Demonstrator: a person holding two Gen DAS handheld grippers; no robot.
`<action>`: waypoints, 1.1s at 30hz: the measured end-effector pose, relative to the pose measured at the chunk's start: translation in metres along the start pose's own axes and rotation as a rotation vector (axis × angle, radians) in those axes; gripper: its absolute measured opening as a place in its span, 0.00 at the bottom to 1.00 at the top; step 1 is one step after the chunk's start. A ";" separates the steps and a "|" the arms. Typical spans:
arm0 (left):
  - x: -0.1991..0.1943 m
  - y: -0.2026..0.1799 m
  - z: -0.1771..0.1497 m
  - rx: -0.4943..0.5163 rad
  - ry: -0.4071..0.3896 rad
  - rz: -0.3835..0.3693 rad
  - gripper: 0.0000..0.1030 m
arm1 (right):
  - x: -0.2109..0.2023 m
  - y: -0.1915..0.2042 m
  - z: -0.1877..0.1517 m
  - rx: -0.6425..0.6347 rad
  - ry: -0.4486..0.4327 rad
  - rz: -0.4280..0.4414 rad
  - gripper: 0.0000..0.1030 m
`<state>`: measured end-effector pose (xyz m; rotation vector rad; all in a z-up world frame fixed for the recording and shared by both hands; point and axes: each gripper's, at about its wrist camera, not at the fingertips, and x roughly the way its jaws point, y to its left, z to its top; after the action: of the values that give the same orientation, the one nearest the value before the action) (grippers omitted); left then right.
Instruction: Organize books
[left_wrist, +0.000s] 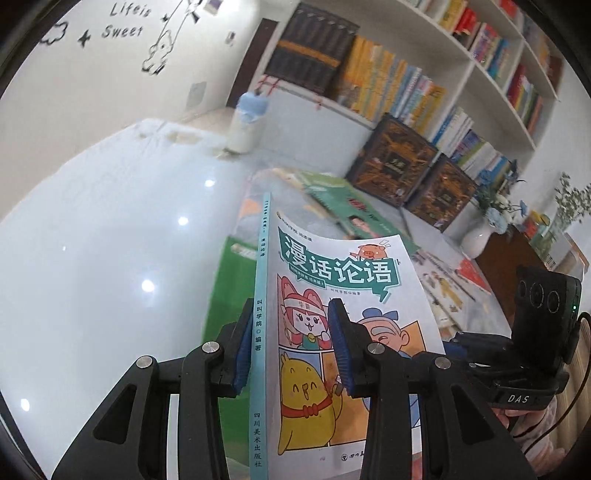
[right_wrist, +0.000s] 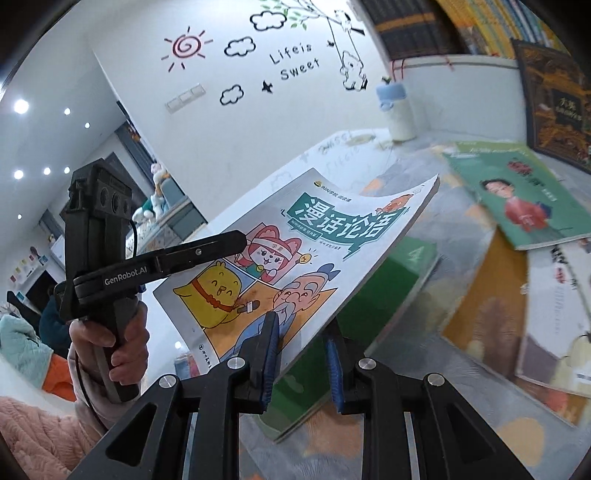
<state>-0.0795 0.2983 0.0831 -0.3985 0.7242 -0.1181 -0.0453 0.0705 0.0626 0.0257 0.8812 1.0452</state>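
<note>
A white comic book (left_wrist: 343, 295) with a teal title banner and teal spine is held up above the table. My left gripper (left_wrist: 291, 347) has its fingers on either side of the book's spine edge, with a gap showing at the cover side. My right gripper (right_wrist: 301, 354) has its fingers on either side of the same book's (right_wrist: 295, 251) lower page edge, with a gap on the under side. The left gripper (right_wrist: 236, 240) also shows in the right wrist view at the cover's left edge. The right gripper's body (left_wrist: 535, 332) shows in the left wrist view.
A green book (right_wrist: 402, 280) lies under the held one. More books lie on the table, one green with a red-clad figure (right_wrist: 524, 199). Dark box sets (left_wrist: 395, 162) lean against a white bookshelf (left_wrist: 436, 66). A blue-capped bottle (left_wrist: 247, 122) and a white vase (left_wrist: 476, 236) stand nearby.
</note>
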 end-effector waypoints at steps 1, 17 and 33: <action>0.004 0.006 -0.003 -0.008 0.011 0.004 0.33 | 0.005 0.000 0.000 0.003 0.010 0.000 0.22; 0.029 0.017 -0.024 0.057 0.082 0.130 0.33 | 0.030 -0.008 -0.010 -0.001 0.078 -0.062 0.22; 0.031 0.011 -0.026 0.100 0.096 0.229 0.39 | 0.040 -0.017 -0.010 0.013 0.107 -0.069 0.26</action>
<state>-0.0741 0.2925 0.0421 -0.2136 0.8496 0.0424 -0.0317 0.0879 0.0244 -0.0495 0.9796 0.9831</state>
